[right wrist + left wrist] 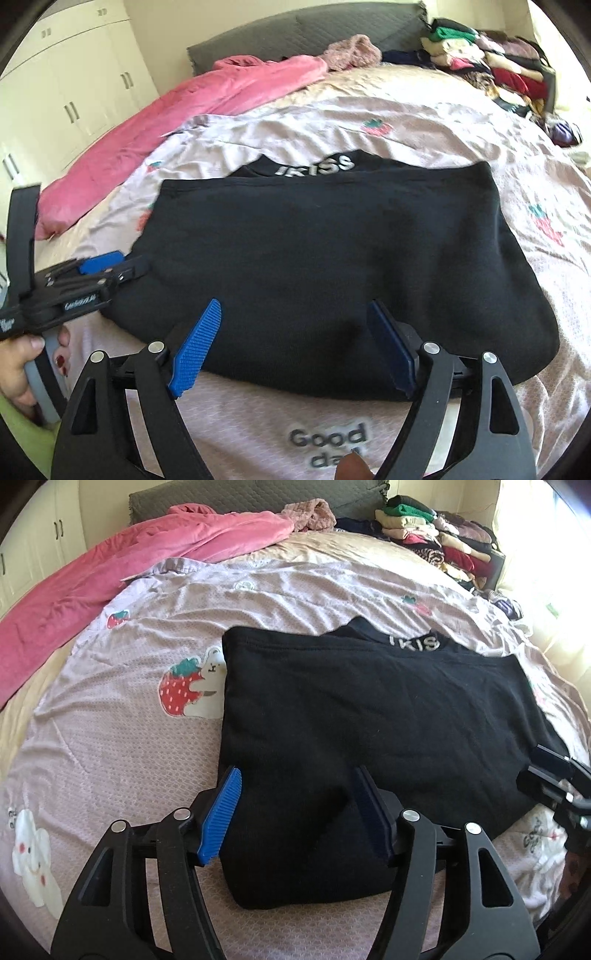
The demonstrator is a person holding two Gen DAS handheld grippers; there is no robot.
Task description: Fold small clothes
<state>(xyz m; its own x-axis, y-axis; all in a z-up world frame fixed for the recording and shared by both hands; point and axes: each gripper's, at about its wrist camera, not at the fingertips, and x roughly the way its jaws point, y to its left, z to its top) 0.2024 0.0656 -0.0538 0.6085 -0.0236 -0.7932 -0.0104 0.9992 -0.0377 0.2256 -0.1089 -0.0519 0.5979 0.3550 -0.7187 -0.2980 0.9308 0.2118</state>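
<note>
Blue ribbed pads parted on left gripper (295, 812), jaws released above near left corner of black garment (369, 716), nothing pinched. Right gripper (295, 347) likewise wide open over near edge. Garment folded flat mid-bed on lilac strawberry-print sheet (129, 746). Pink blanket (110, 576) far left; stack of folded clothes (436, 539) far right.

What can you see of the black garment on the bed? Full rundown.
The black garment is a soft knit, folded into a rough rectangle and lying flat on the pale printed bedspread. A collar band with white lettering shows at its far edge. The near edge bulges slightly. The left tool and right tool both stand open over that near edge, pads not pressing the cloth.
</note>
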